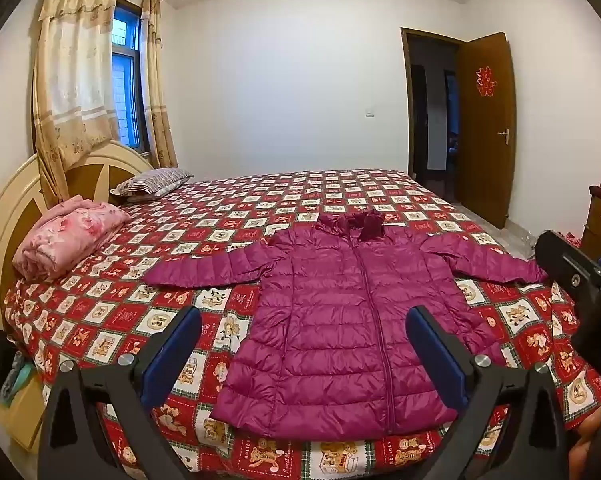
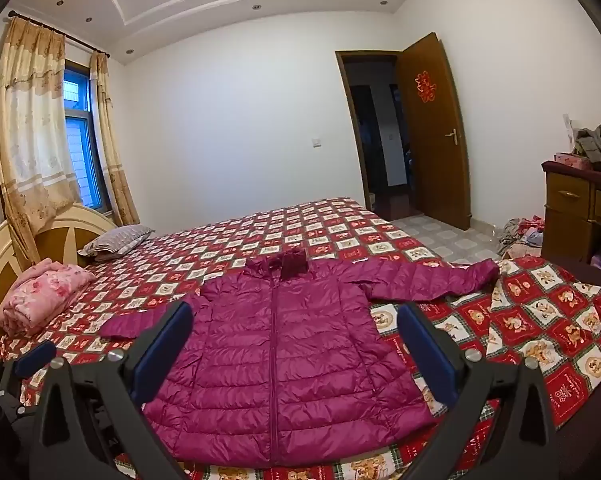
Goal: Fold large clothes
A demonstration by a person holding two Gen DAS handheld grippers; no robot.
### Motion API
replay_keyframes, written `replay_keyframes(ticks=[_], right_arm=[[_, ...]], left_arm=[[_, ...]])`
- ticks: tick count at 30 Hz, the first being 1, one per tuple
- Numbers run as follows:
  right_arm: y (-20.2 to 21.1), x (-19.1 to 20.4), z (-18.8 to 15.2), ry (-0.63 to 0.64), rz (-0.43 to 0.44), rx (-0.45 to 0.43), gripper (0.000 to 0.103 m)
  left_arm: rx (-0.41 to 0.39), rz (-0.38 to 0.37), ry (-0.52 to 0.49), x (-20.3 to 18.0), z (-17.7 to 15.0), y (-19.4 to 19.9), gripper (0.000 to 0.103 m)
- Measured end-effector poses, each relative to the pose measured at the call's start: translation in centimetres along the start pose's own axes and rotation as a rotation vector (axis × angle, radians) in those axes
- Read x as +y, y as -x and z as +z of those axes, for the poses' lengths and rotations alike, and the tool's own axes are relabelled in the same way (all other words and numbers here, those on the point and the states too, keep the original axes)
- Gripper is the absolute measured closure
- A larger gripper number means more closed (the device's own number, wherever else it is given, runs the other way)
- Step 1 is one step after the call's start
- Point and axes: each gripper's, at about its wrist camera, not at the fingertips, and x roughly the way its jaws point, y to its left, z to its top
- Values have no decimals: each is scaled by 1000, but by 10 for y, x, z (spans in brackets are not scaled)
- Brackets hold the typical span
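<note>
That puffy magenta jacket (image 1: pixel 340 320) looks light, squishy and slick (shiny shell), so I'd pinch a sleeve cuff; both left gripper (image 1: pixel 303 356) and right gripper (image 2: pixel 295 350) fingers spread apart, empty.

The quilted jacket (image 1: pixel 340 340) looks glossy, slick cloth; the bedspread (image 1: pixel 112 320) is matt printed cloth; at two o'clock, the door (image 1: pixel 486 128) is smooth wood.

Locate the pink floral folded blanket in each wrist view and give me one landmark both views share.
Left wrist view: the pink floral blanket lies at the left, on the bed by the headboard, below the striped pillow.
Right wrist view: the same blanket sits at the far left edge, lower in the picture, again under the pillow.
Shared landmark: the magenta puffer jacket spread flat on the bedspread, centre of both views.
</note>
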Motion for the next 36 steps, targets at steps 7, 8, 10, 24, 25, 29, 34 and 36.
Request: replay_keyframes(ticks=[7,8,10,24,25,29,34,36], right_arm=[[-2,4,-1,8,1,11,0],[1,0,0,-14,5,-2,0],[1,-1,0,-12,5,-1,0],[1,-3,0,-10,1,5,0],[1,-4,1,-9,2,7,0],[1,-3,0,-10,-1,5,0],[1,-3,0,-13,-1,6,0],[1,-3,0,-12,-1,7,0]], left_arm=[[-26,-28,12,6,0,12,1],[-29,-28,11,7,0,15,1],[-18,-34,3,2,0,7,1],[-9,-26,10,3,0,5,1],[-8,-26,11,3,0,5,1],[-9,-27,10,3,0,5,1],[-6,-27,13,3,-1,5,1],[-7,-26,12,3,-1,5,1]])
